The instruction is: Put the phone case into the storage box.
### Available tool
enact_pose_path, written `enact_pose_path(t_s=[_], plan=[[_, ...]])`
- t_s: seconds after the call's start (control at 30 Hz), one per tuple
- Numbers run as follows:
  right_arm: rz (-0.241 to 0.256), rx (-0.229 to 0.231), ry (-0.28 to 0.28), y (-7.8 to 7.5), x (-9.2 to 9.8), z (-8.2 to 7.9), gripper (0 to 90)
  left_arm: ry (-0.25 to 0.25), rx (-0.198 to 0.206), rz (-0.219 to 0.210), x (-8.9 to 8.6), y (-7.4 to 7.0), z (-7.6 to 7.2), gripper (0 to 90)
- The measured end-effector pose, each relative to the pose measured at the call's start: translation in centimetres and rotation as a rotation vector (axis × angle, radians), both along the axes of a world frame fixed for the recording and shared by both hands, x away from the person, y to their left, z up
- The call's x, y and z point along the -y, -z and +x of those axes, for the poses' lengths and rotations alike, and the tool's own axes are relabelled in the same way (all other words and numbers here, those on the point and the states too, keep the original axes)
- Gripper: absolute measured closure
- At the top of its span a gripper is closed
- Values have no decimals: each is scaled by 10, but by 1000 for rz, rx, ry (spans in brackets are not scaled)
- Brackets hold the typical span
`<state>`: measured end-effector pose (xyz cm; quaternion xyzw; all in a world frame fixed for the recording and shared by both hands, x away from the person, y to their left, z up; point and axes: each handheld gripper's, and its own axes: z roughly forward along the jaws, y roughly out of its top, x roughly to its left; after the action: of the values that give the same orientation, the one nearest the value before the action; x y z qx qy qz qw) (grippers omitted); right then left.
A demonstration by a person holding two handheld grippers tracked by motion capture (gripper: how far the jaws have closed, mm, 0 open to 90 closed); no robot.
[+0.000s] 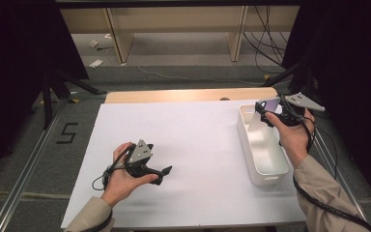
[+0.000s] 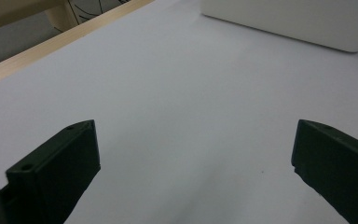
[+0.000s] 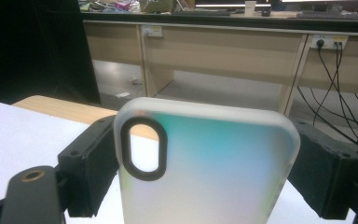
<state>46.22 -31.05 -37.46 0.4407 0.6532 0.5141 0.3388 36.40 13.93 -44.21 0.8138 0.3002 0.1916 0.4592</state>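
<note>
The bottom of the phone case (image 3: 205, 168) is cut off by the picture's edge, and the white bin (image 2: 303, 21) runs off the top

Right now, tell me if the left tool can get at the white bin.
Probably yes. The left tool is open and holds nothing, and bare white table lies between it and the white bin.

Both hands hold black two-jaw grippers above the table.
The left gripper (image 1: 163, 172) lies low in the left hand (image 1: 121, 180), pointing right, jaws spread wide with nothing between them. The right gripper (image 1: 262, 110), raised in the right hand (image 1: 292, 134), points left, jaws clamped on a frosted translucent phone case (image 3: 205, 163).
</note>
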Motion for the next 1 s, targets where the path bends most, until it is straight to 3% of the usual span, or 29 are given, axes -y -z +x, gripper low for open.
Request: enact_pose_path(t_s=[1.0], plan=[[-2,-4,1,2,-2,2,178,1,1,-6,1,0,1,4]])
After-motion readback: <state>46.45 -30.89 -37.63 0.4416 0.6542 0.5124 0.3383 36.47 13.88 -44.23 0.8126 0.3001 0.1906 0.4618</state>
